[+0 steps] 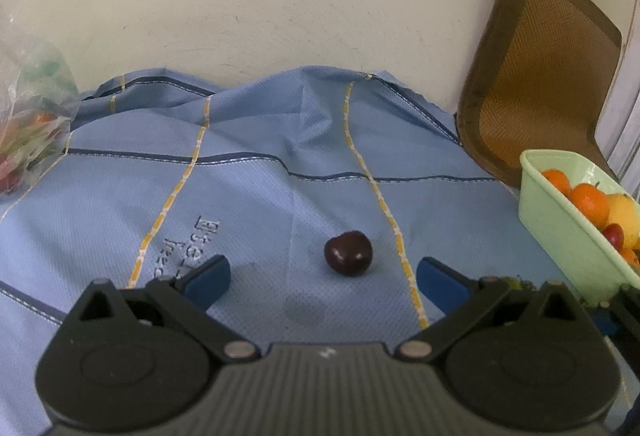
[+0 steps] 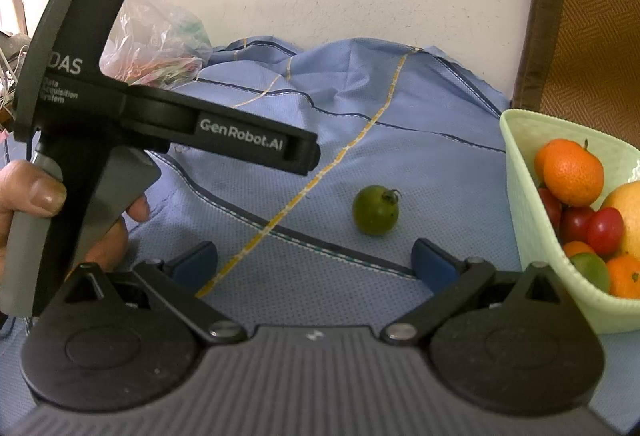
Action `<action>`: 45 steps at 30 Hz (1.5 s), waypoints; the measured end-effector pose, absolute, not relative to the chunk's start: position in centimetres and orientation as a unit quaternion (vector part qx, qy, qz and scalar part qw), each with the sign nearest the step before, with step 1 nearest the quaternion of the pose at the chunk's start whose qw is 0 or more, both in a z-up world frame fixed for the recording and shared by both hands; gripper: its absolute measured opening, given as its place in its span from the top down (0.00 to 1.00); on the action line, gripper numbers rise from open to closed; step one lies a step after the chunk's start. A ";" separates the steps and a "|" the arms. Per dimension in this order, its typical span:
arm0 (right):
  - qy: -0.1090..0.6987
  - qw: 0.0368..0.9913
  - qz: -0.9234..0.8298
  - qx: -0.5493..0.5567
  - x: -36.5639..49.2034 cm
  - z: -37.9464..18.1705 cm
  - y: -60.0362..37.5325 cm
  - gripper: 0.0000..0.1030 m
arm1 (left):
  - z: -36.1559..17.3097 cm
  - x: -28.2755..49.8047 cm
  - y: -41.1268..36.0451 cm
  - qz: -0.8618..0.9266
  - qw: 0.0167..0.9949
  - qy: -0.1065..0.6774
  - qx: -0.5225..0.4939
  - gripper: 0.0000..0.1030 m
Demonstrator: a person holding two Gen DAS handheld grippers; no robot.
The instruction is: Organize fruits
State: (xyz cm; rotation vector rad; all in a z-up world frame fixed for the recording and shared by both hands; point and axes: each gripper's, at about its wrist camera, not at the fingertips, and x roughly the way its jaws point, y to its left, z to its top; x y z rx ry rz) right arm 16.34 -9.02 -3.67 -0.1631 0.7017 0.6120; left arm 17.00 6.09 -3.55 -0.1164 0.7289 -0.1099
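A dark red cherry (image 1: 348, 253) lies on the blue cloth (image 1: 256, 196), just ahead of my open, empty left gripper (image 1: 323, 280), between its blue pads and slightly right of centre. A small green tomato (image 2: 375, 210) lies on the cloth ahead of my open, empty right gripper (image 2: 314, 260), nearer its right pad (image 2: 434, 262). A light green basket (image 2: 532, 220) at the right holds oranges, red tomatoes and a green fruit; it also shows in the left wrist view (image 1: 560, 228). The left gripper's body (image 2: 168, 116), held by a hand, shows at the left of the right wrist view.
A clear plastic bag (image 1: 28, 116) with colourful contents lies at the far left of the cloth, by the wall; it also shows in the right wrist view (image 2: 160, 40). A brown woven chair back (image 1: 536, 76) stands behind the basket. The cloth is rumpled near the wall.
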 end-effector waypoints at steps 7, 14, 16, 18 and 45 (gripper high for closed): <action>0.338 0.890 0.295 -0.078 16.3 -3.7 -9.1 0.00 | -3.5 17.0 6.2 -0.056 0.932 0.353 -0.066 0.00; 0.338 0.891 0.294 -0.078 16.3 -3.6 -9.0 0.00 | -3.3 17.0 5.7 -0.059 0.930 0.362 -0.038 0.00; 0.338 0.891 0.294 -0.078 16.3 -3.6 -9.0 0.00 | -3.3 16.9 5.5 -0.060 0.929 0.364 -0.026 0.00; 0.338 0.891 0.294 -0.078 16.3 -3.6 -9.0 0.00 | -3.3 16.9 5.5 -0.060 0.929 0.365 -0.022 0.00; 0.337 0.892 0.292 -0.078 16.3 -3.7 -9.0 0.00 | -3.0 16.8 6.2 -0.067 0.931 0.356 -0.051 0.00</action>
